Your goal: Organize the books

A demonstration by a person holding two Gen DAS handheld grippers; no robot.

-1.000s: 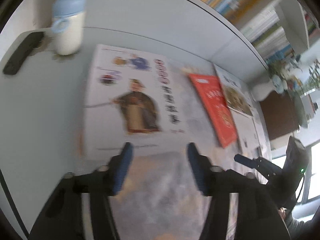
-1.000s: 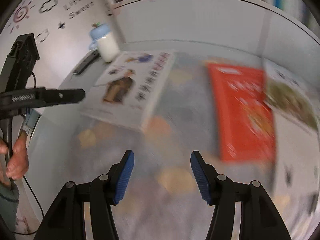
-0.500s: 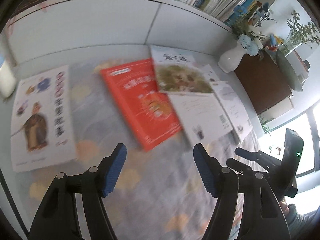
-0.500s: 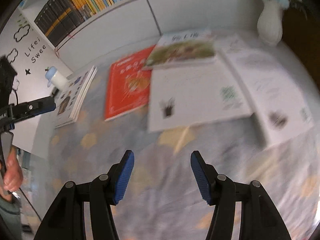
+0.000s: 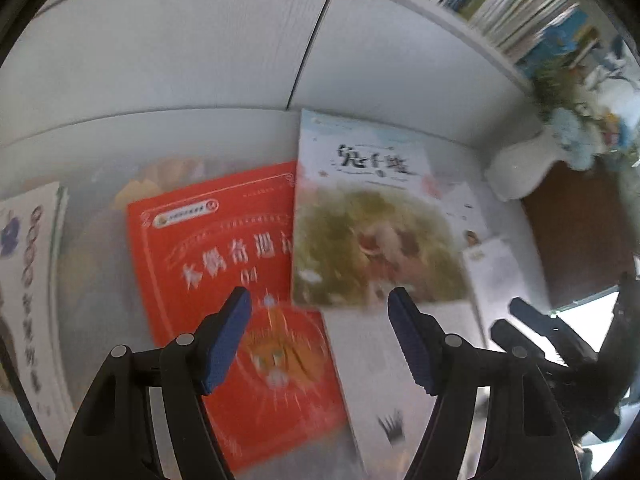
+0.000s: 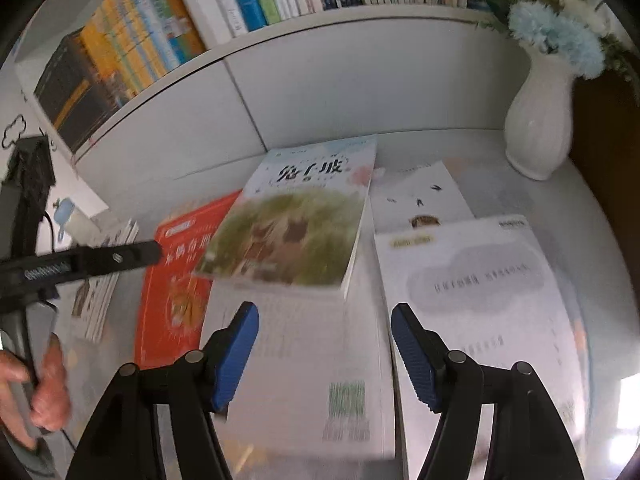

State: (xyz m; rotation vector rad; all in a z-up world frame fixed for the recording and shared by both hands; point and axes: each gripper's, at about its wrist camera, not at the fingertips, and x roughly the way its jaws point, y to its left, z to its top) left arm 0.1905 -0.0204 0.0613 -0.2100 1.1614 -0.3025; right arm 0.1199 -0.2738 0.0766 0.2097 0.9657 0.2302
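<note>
Books lie flat and overlapping on the desk, green book [image 6: 292, 236] resting across the red book [image 5: 224, 264] and a white one, so both my grippers [image 5: 320, 328] [image 6: 324, 340] hover above, parted, grasping nothing.

table [image 6: 472, 148] — patterned cloth | on it: red book [image 5: 224, 256], white books [image 6: 480, 280], vase [image 6: 538, 120] | left edge — illustrated book [image 5: 28, 264]
</note>
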